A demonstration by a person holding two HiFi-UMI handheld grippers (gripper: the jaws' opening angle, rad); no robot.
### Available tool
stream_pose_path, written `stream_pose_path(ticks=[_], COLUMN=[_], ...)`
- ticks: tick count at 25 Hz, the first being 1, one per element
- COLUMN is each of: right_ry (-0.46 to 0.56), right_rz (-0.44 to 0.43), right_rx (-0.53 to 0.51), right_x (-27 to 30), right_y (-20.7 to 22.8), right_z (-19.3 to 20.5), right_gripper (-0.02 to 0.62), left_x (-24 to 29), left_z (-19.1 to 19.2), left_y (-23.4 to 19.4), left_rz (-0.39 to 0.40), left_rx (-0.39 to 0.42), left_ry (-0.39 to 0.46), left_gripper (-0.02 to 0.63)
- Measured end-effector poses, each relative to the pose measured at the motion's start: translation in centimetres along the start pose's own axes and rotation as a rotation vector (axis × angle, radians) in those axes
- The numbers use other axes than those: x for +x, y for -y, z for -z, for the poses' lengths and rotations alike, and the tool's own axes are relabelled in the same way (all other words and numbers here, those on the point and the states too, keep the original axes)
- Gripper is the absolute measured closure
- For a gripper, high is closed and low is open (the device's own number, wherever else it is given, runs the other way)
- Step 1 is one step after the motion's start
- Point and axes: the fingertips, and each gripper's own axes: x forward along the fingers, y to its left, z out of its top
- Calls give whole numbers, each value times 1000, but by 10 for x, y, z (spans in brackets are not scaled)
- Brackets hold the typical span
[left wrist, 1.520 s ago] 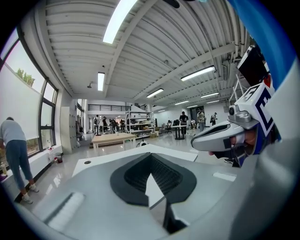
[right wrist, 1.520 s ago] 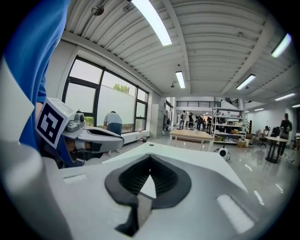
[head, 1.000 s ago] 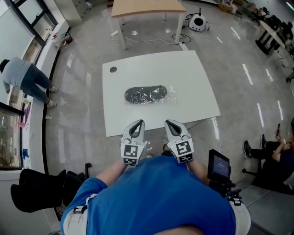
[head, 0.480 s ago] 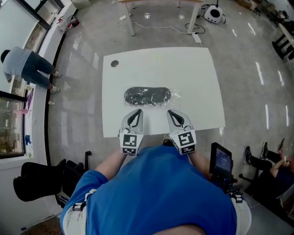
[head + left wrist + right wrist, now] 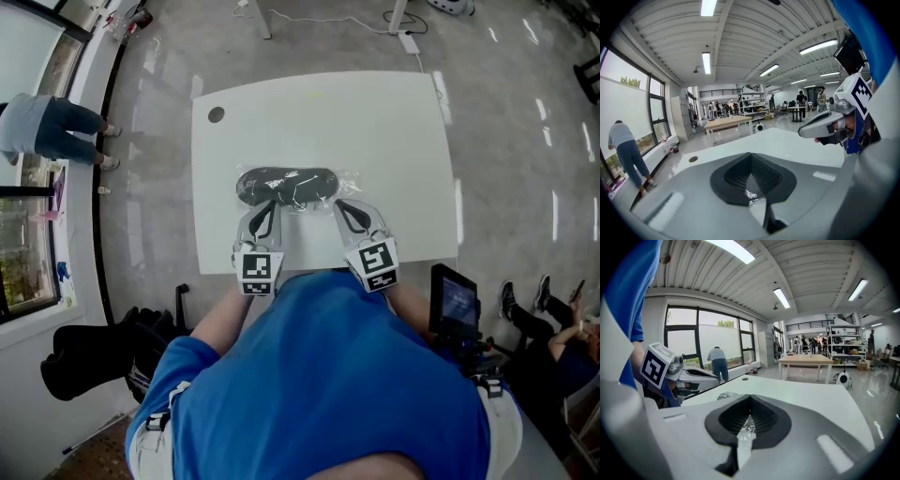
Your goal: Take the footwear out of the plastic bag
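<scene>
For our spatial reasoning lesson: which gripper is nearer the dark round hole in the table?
Left. The left gripper is by the end of the bagged footwear nearest the hole; the right gripper is by its opposite end, farther off.

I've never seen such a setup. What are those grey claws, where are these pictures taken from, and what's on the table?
No robot: a person holds a hand tool, a gripper, in each hand. One picture looks down from a camera on their head; the other two come from cameras riding on the grippers. On the white table lies a dark shoe inside a clear plastic bag. The left gripper and right gripper are both shut, holding nothing, tips right by the bag.
</scene>
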Motion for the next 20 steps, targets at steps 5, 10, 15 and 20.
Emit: stream_pose_path(ticks=[5, 10, 15, 20], right_ry=[-29, -67, -92, -115], right_rz=[-25, 10, 50, 79], right_rx=[11, 31, 47, 59], right_x=[9, 8, -1, -17], right_y=[17, -5, -37, -45], right_z=[8, 21, 22, 27], right_gripper=[592, 592, 592, 592], left_x=[17, -1, -18, -10], left_z=[10, 34, 51, 57], left_y=[-7, -20, -28, -11], left_rz=[-22, 75, 226, 458], left_rx=[8, 65, 180, 313], left_ry=[-52, -99, -160, -249], left_gripper=[598, 598, 598, 593])
